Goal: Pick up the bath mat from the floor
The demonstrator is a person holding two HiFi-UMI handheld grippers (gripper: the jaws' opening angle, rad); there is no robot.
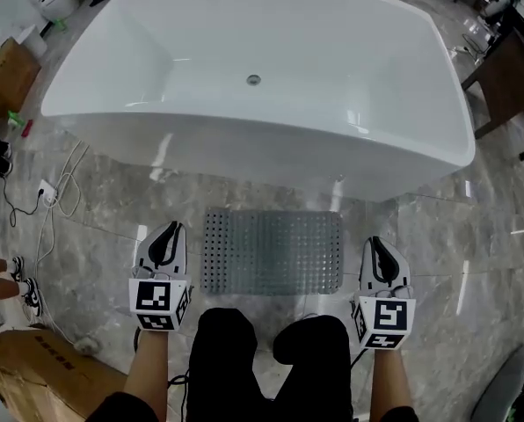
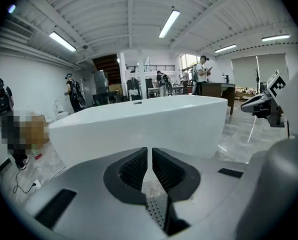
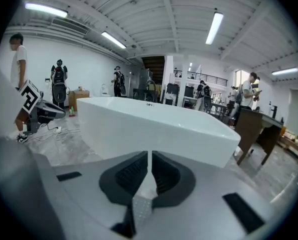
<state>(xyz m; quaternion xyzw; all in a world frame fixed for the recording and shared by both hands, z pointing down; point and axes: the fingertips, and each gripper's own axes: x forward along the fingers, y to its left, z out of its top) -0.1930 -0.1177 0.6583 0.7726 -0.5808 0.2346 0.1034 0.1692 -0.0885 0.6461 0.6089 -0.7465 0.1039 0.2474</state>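
Observation:
The grey perforated bath mat point(image 1: 271, 251) lies flat on the marble floor in front of the white bathtub point(image 1: 253, 130). My left gripper point(image 1: 168, 236) hovers just off the mat's left edge and my right gripper point(image 1: 378, 249) just off its right edge. Neither touches the mat. In the left gripper view the jaws point(image 2: 150, 156) are shut with nothing between them, and a strip of the mat point(image 2: 156, 210) shows below them. The right gripper view shows its jaws point(image 3: 149, 159) shut and empty too, with a bit of the mat point(image 3: 141, 209) underneath.
The bathtub fills the space ahead. A cardboard box point(image 1: 42, 367) lies at the lower left, with cables and a power strip point(image 1: 47, 192) on the floor beside it. A wooden table point(image 1: 508, 77) stands at the right. People stand in the background of both gripper views.

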